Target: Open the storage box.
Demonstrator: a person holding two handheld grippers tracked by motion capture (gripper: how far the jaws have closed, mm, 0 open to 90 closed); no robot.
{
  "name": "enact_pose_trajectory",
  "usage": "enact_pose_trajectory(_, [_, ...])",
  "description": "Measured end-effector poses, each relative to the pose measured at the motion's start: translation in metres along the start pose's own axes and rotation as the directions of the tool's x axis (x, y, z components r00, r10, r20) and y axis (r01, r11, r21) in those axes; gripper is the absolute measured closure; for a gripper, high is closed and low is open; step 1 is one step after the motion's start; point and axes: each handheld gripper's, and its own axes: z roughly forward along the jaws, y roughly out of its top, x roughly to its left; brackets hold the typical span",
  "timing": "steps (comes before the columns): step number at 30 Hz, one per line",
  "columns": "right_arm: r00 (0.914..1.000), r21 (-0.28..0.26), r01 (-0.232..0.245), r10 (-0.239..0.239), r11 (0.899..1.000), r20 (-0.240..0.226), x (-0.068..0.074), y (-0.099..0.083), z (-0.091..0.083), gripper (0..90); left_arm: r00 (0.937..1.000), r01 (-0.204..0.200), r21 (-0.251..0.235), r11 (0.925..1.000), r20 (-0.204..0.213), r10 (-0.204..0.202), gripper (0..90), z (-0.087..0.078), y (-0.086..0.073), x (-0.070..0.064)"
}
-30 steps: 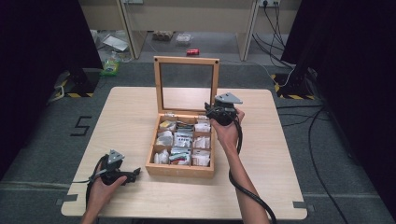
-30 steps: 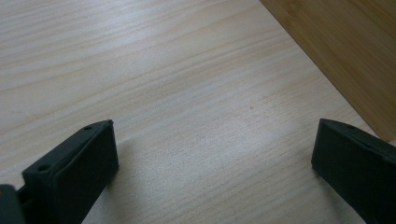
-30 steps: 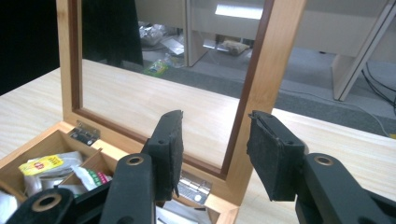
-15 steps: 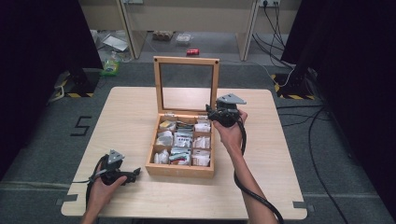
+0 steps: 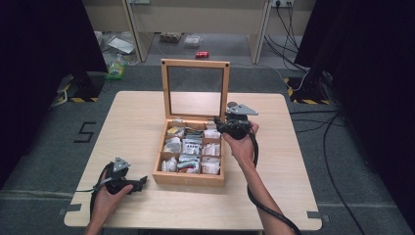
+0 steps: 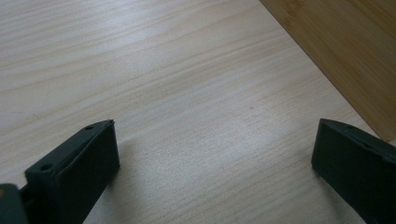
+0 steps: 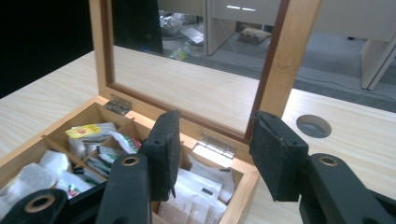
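Two grippers are at work: the right gripper (image 5: 221, 123) hovers over the back right corner of the wooden box (image 5: 188, 177), which sits mid-table with its glass lid (image 5: 195, 90) upright, jaws parted and empty. The left gripper (image 5: 142, 182) rests low on the table (image 5: 132, 122) just beside the box's front left corner, jaws wide apart.

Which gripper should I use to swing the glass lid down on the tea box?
Right, probably. The right gripper hovers open at the box's back right corner, beside the upright lid. The left gripper rests open on the table, left of the box's front.
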Motion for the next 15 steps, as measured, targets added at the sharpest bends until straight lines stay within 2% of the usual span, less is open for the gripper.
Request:
enact_pose_trajectory(6, [0.9994,0.000,-0.002,0.002,1.000,-0.036,0.004,-0.006,-0.007,52.8,1.0000,0.000,0.000,1.0000,0.000,0.000,0.1,0.000,0.000,0.000])
enact_pose_trajectory(15, [0.9980,0.010,-0.004,0.005,1.000,-0.063,0.007,-0.014,-0.014,52.8,1.0000,0.000,0.000,1.0000,0.000,0.000,0.1,0.000,0.000,0.000])
